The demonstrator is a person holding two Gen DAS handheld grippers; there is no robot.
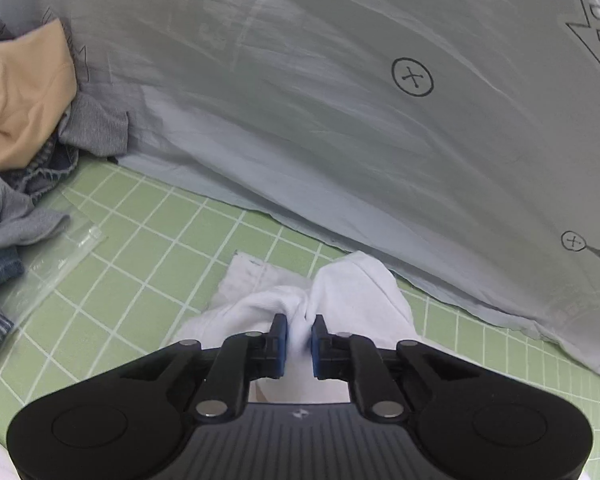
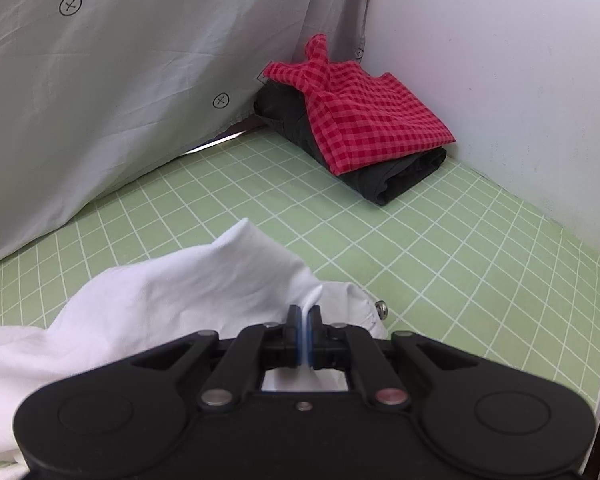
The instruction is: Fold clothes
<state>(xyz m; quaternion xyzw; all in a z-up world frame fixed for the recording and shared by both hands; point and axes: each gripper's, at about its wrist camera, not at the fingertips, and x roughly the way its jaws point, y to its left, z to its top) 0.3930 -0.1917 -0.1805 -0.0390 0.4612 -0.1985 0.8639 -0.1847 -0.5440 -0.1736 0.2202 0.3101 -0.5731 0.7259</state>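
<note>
Green gridded mat [image 2: 440, 240] meets white wall [image 2: 500, 60], grey sheet [image 1: 340, 100].

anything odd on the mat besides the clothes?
Two things. A clear plastic bag lies flat on the green mat beside the unfolded clothes pile. A small metal screw-like piece sits on the mat against the white garment.

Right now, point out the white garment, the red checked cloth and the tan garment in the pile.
white garment [image 2: 204, 276], right wrist view, on its raised fold.
red checked cloth [image 2: 364, 116], right wrist view, on its flat top.
tan garment [image 1: 16, 96], left wrist view, on its middle.
</note>
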